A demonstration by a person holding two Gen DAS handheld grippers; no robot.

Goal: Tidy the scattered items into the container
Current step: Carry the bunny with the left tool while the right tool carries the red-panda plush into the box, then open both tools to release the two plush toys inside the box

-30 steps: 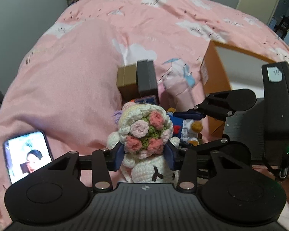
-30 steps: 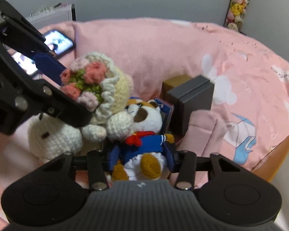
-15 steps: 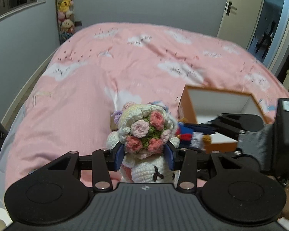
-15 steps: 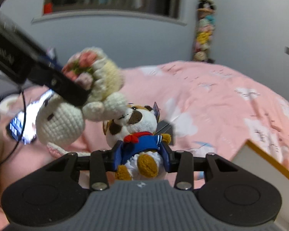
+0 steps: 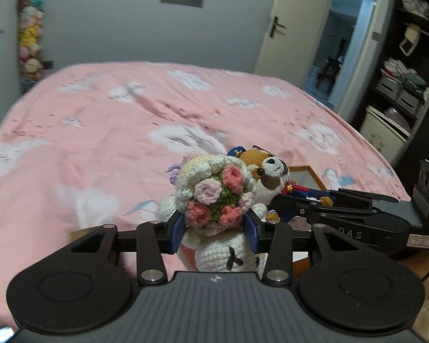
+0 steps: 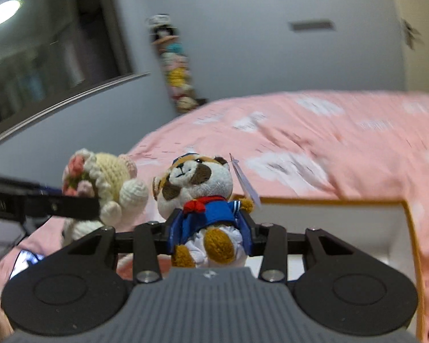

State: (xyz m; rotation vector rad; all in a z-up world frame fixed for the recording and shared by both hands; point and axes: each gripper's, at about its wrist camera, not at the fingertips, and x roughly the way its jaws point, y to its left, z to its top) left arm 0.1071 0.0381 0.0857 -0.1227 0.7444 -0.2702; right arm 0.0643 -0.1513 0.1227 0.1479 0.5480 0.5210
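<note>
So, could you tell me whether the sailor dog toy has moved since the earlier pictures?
Yes: the sailor dog toy has been lifted off the pink bedspread toward the box.

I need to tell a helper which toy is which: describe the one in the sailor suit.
Above the pink bed, near the white box, the right tool grips a plush dog. Unlike the crocheted doll beside it, it wears a blue jacket and red bow.

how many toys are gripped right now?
2. Crochet doll is between the left gripper fingers; sailor plush is between the right gripper fingers, above the box. More plushies hang blurred on the far wall.
</note>
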